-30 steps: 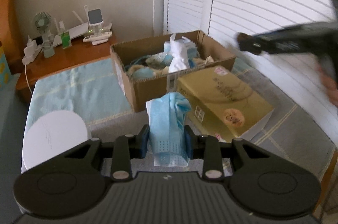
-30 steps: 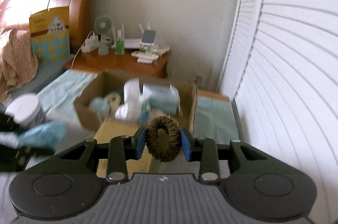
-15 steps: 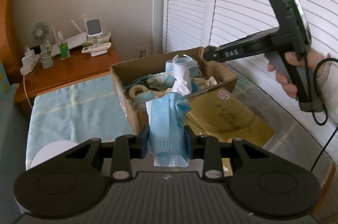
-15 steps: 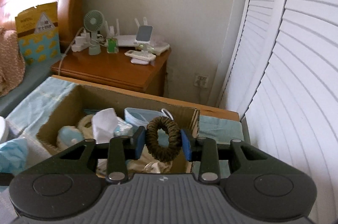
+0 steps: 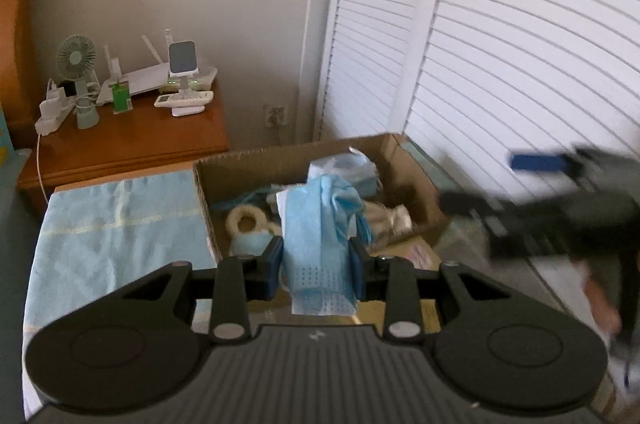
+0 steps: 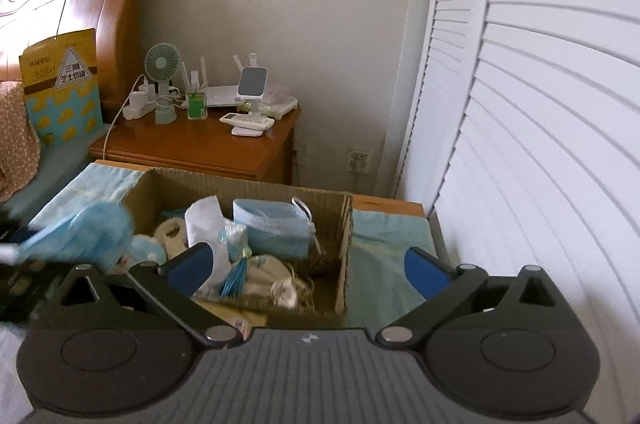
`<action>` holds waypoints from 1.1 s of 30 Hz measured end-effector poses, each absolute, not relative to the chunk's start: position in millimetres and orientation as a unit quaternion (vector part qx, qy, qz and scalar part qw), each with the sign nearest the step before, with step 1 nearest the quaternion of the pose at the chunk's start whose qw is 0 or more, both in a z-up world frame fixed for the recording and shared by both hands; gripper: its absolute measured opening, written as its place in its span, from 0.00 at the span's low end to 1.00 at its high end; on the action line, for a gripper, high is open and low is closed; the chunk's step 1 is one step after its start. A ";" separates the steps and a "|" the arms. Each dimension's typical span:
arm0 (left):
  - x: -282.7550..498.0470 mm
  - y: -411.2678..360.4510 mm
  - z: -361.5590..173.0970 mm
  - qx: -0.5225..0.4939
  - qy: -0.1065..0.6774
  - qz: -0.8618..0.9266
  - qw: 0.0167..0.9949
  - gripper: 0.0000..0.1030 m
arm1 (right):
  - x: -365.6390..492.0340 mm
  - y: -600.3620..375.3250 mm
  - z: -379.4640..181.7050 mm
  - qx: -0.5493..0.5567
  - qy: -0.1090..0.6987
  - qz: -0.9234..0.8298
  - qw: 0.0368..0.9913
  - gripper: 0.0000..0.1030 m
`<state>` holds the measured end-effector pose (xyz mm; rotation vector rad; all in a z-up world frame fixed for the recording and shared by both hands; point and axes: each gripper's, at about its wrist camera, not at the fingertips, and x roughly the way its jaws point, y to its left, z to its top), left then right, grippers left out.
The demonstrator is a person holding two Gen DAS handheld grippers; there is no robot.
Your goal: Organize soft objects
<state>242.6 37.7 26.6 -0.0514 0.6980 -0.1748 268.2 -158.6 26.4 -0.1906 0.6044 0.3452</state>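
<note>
While the left gripper (image 5: pixel 316 274) clamps its blue pads on a crumpled pale-blue disposable face mask (image 5: pixel 320 248), the right gripper (image 6: pixel 310 270) is opening, jaws flung wide and nothing between them! The mask sits upright in the pinch, in front of the open brown cardboard box (image 5: pixel 280 160), which lies at twelve o'clock from the left gripper. In that box: a cream fluffy ring (image 5: pixel 246 220) at nine o'clock, a folded blue mask (image 6: pixel 272 230) toward twelve, white tissue (image 6: pixel 204 220) between them. The right gripper shows blurred at three o'clock in the left view.
</note>
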 end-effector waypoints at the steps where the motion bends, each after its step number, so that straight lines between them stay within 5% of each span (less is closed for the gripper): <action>1: 249.9 35.7 26.6 -0.026 0.340 -0.078 0.937 0.31 | 263.3 -161.8 26.4 -0.088 0.296 0.168 0.936 1.00; 6: 286.5 36.0 19.9 -0.036 0.341 -0.037 0.939 0.35 | 243.1 -173.1 26.2 -0.075 0.296 0.162 0.938 1.00; 9: 302.1 35.1 12.4 -0.020 0.338 0.000 0.941 0.62 | 233.3 -175.4 27.6 -0.078 0.291 0.161 0.940 1.00; 15: 280.0 31.3 19.5 0.008 0.310 0.008 0.951 0.94 | 221.0 -178.0 24.6 -0.076 0.298 0.162 0.938 1.00; 24: 208.4 6.0 36.3 0.082 0.325 0.011 0.942 0.99 | 206.5 -169.2 28.2 -0.066 0.335 0.147 0.928 1.00; 33: 175.8 14.8 47.2 0.053 0.360 0.034 0.931 0.99 | 180.7 -163.0 46.7 -0.072 0.356 0.113 0.925 1.00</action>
